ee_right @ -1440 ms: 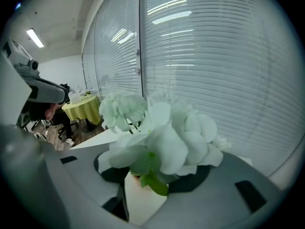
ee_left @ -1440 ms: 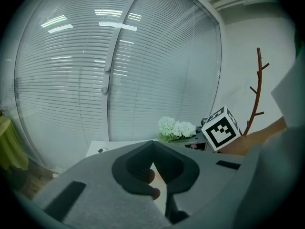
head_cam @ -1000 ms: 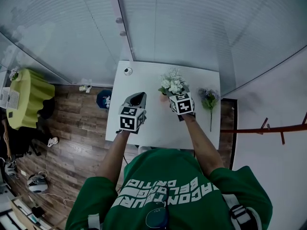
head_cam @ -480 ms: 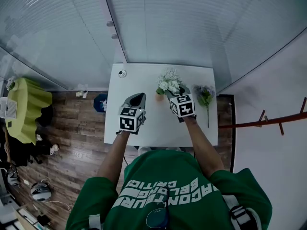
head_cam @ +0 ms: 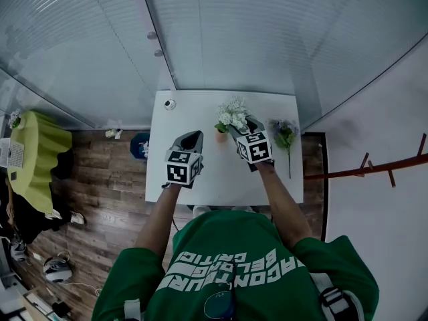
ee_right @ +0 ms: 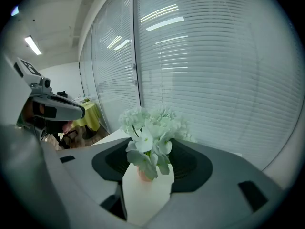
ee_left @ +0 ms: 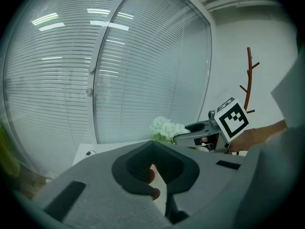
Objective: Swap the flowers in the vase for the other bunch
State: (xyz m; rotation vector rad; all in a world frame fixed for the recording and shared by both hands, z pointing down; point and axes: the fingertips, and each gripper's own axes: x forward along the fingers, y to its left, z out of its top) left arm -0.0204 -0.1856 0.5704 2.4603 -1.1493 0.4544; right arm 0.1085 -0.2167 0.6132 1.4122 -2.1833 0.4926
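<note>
Just changed: the jaws of the right gripper (head_cam: 242,126) have just been opening and now stand wide apart, pressing on nothing. Through the gap I see the small terracotta-coloured vase (ee_right: 142,174) with its bunch of white artificial blossoms and pale green leaves (head_cam: 232,114).

Unchanged: the white bunch stands in the vase just as it did a second ago, and the right gripper hangs just beside it, on my side.

Meaning for the task: I judge the swap has not begun. The wide jaws look like a set-up for taking the white stems, but nothing is gripped yet.

Left gripper (head_cam: 191,137): jaws drawn together to a thin slit, nothing between them. It hovers over the plain white rectangular table (head_cam: 200,112), to the left of the vase and apart from it.

Other bunch: the purple flowers on a long green stem (head_cam: 284,134) lie flat on the table to the right of the vase, untouched, stem pointing towards me.

Writing on clothing: the green shirt (head_cam: 227,259) carries white block lettering, upside down from the head view. I cannot read it reliably.

Markers: the black-and-white square-patterned cube (head_cam: 178,167) on each gripper shows a coded pattern only, no words.

Brands or labels: none that I can make out on the vase, the table or the flowers.
</note>
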